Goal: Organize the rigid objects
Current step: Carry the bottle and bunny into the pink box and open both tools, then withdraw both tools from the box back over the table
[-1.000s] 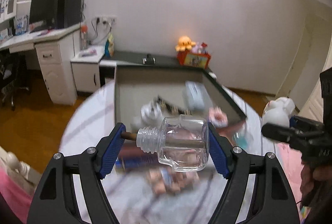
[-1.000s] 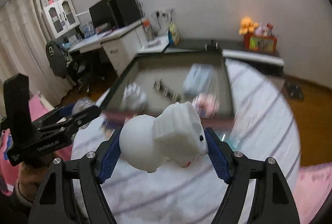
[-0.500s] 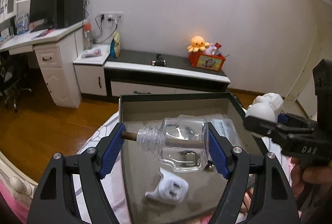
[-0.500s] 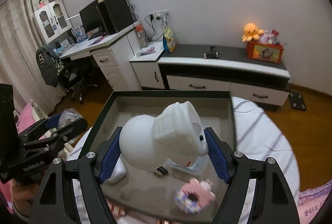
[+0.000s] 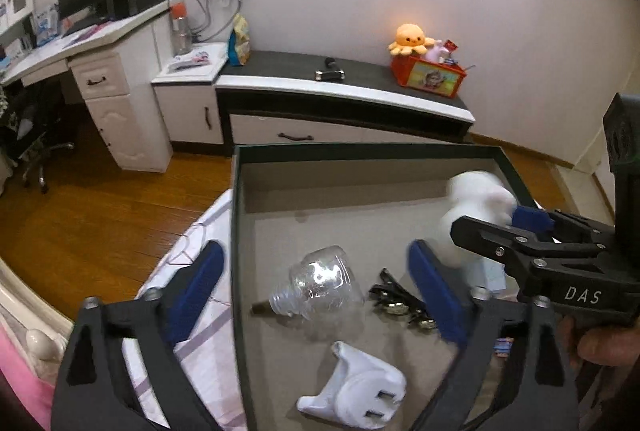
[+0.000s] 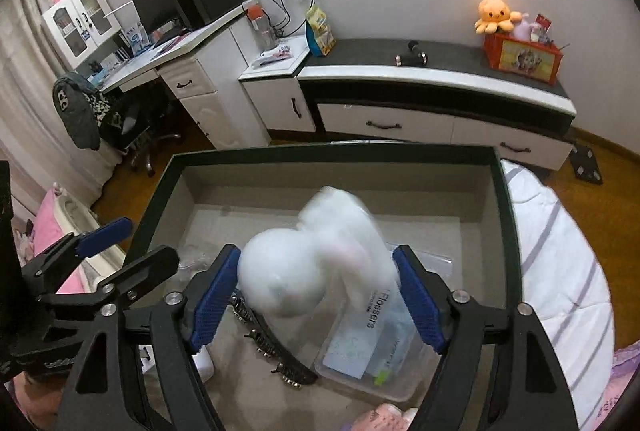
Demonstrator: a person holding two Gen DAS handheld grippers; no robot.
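Since both grippers hang over the dark-rimmed tray (image 5: pixel 516 175) to drop items in, left gripper (image 5: pixel 316 283) jaws are opening, glass bottle (image 5: pixel 320 285) loose between them, while right gripper (image 6: pixel 316 295) is opening, white figurine (image 6: pixel 312 263) blurred, slipping toward 12 o'clock.
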